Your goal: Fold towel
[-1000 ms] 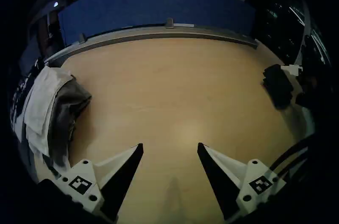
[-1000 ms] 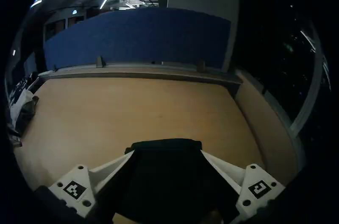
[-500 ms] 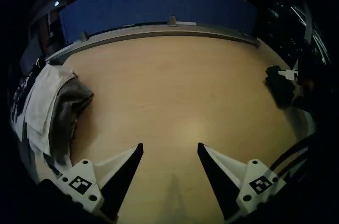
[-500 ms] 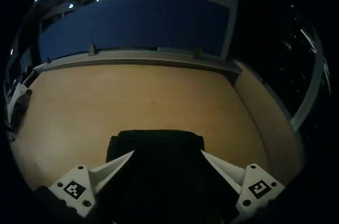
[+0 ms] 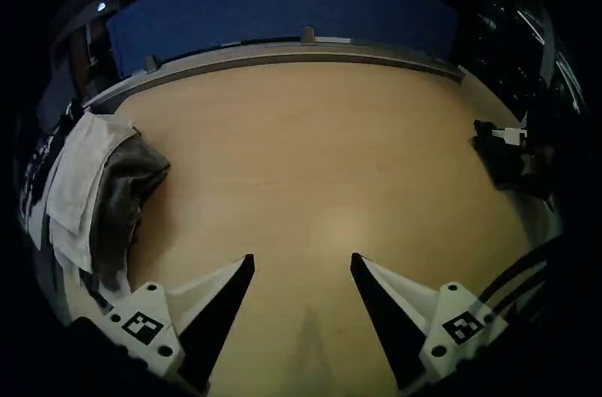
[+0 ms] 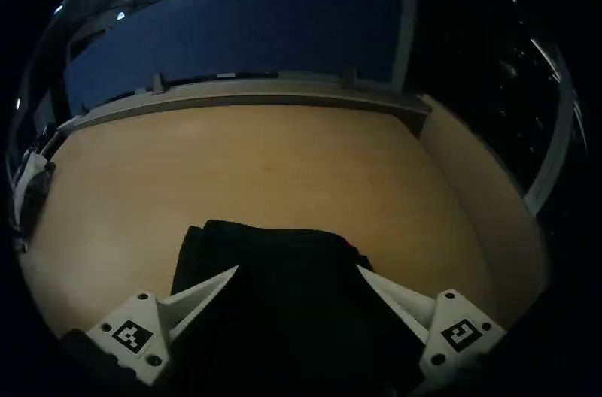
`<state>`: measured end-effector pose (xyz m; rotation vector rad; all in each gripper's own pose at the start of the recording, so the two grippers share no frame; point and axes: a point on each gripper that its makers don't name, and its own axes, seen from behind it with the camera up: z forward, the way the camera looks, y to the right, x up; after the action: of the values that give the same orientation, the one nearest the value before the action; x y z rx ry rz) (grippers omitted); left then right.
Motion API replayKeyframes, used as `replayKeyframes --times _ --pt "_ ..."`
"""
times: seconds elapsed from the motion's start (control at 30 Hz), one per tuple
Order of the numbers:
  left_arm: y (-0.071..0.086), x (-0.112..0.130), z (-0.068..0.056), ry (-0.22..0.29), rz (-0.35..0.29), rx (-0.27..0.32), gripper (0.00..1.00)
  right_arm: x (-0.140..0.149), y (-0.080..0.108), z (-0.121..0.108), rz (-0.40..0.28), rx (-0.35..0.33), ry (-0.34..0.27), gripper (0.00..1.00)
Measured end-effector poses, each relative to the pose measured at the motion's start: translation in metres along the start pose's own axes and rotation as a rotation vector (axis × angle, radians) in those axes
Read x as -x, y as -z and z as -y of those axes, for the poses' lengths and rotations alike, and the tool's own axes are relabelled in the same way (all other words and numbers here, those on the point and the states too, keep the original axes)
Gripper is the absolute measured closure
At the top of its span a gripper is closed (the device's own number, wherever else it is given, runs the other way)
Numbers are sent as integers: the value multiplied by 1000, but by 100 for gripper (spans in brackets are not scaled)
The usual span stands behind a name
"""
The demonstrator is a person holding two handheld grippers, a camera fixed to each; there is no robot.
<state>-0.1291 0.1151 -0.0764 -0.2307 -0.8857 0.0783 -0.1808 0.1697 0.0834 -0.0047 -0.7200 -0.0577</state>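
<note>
We see the black towel point(image 6: 263, 243) filling the gap between the wide-spread fingers of the right gripper point(image 6: 297, 269), over the wooden table point(image 6: 286, 164); whether they press it, we cannot tell. The left gripper point(image 5: 301, 258) gapes empty, with white and grey cloths point(image 5: 98, 186) off to its left.

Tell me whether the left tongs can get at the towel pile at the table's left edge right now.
Probably yes. The left tongs hang open and empty over the bare table, and the towel pile lies ahead to their left with nothing between them.
</note>
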Motion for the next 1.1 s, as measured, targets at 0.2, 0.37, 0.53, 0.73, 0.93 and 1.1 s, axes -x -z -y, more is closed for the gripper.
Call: replayKeyframes --times 0.2,0.37,0.53,0.73,0.93,1.1 --pt "1 -2 -1 -5 -2 -1 5 -9 7 2 -9 -6 9 0" --pt "2 -5 -3 -6 -8 3 5 -30 22 6 -59 -12 12 0" --pt "3 -8 -5 -10 -15 7 5 -45 38 7 -95 -11 9 0" --pt "5 -9 -8 -12 -21 14 5 -47 51 6 -107 -8 3 0" --pt "6 -10 -10 -17 -26 19 5 -38 60 6 -104 -4 -4 0" --pt "8 -11 -11 -19 -29 22 5 -30 68 8 -101 -2 -11 0"
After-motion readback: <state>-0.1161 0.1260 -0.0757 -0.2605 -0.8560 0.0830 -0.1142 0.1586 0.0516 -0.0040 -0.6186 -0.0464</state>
